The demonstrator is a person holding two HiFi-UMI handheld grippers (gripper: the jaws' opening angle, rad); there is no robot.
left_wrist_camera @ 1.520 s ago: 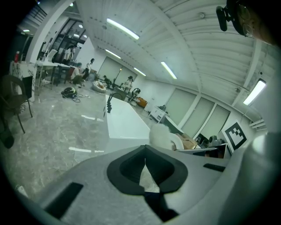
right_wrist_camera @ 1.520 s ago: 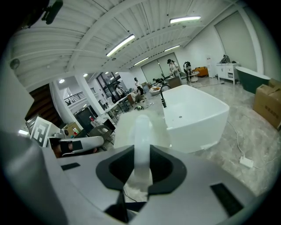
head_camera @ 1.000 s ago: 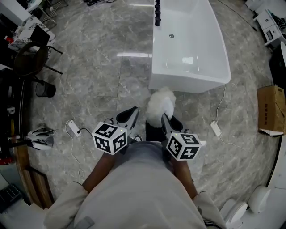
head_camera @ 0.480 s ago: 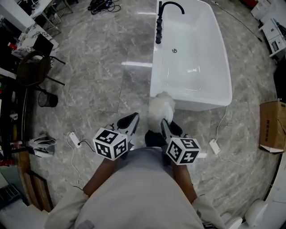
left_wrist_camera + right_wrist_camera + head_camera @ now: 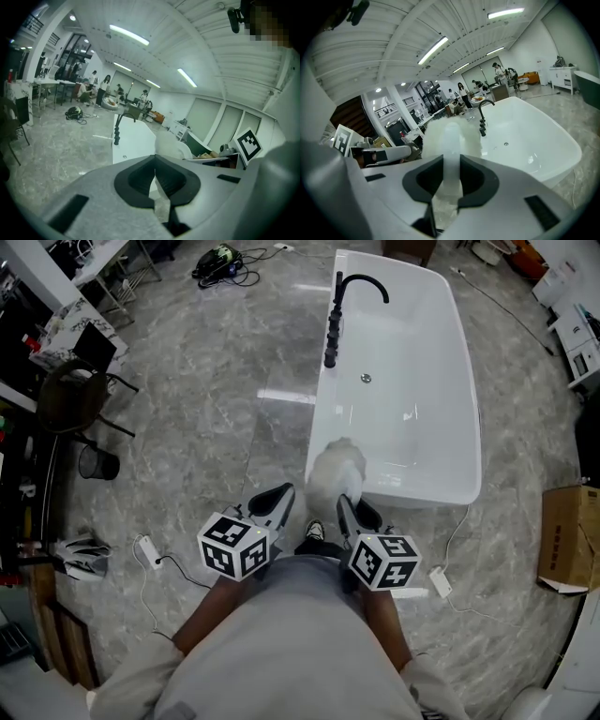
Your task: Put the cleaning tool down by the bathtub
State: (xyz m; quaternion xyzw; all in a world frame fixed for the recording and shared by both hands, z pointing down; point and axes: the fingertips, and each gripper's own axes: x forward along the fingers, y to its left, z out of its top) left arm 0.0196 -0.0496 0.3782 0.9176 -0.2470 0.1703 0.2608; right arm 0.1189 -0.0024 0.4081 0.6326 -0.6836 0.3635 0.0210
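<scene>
Covering part of the near rim of the bathtub [image 5: 466, 381] in the head view, the fluffy white head of the cleaning tool [image 5: 336, 468] is held above the floor (its handle is hidden there). The right gripper [image 5: 451, 173] pinches this pale handle. The left gripper [image 5: 154, 176] is pressed together on nothing.

Bright, even indoor light. Source: long ceiling strip lights [image 5: 129, 35]. Glare: reflected patches on glossy grey marble floor [image 5: 281, 396], sheen inside white oval bathtub [image 5: 412, 352]. Gripper views: fisheye bending, dark corners. White fluffy cleaning tool [image 5: 450, 136] soft, near lens.
</scene>
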